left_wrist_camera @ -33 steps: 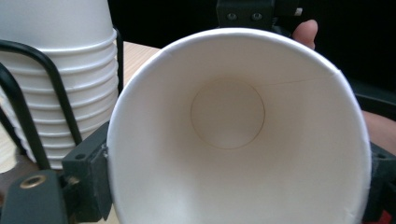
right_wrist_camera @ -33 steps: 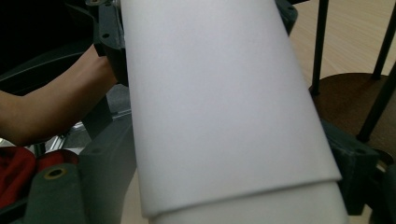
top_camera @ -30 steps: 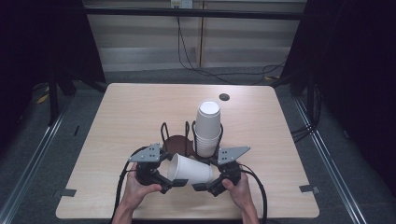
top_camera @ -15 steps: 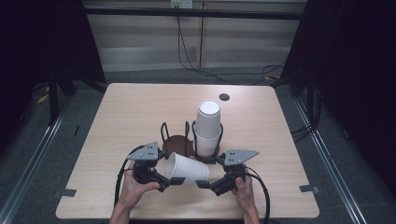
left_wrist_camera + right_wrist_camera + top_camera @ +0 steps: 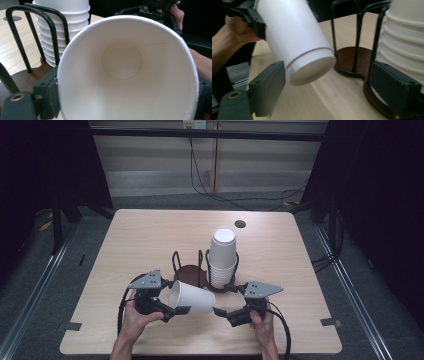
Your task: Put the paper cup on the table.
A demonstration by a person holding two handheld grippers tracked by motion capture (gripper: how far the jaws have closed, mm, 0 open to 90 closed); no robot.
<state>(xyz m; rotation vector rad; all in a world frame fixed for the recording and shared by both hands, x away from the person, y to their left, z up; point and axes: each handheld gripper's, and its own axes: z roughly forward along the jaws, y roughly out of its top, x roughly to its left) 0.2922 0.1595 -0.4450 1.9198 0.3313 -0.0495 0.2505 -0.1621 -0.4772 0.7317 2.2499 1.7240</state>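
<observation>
A white paper cup lies on its side above the table's near half, and my left gripper is shut on its rim end. In the left gripper view the cup's open mouth faces the camera, with a black jaw pressed on each side. The cup's closed base points at my right gripper, which stands open with its pads wide apart and just short of the base. In the high view the right gripper sits right of the cup.
A black wire cup holder on a brown base stands mid-table, just beyond the grippers. Its right slot holds a tall stack of white cups, close to my right gripper's far jaw. A small dark disc lies near the table's far edge.
The two hands have drawn slightly apart. The left gripper carried the cup a little leftward, and the right gripper shifted right, leaving a small gap to the cup's base.
</observation>
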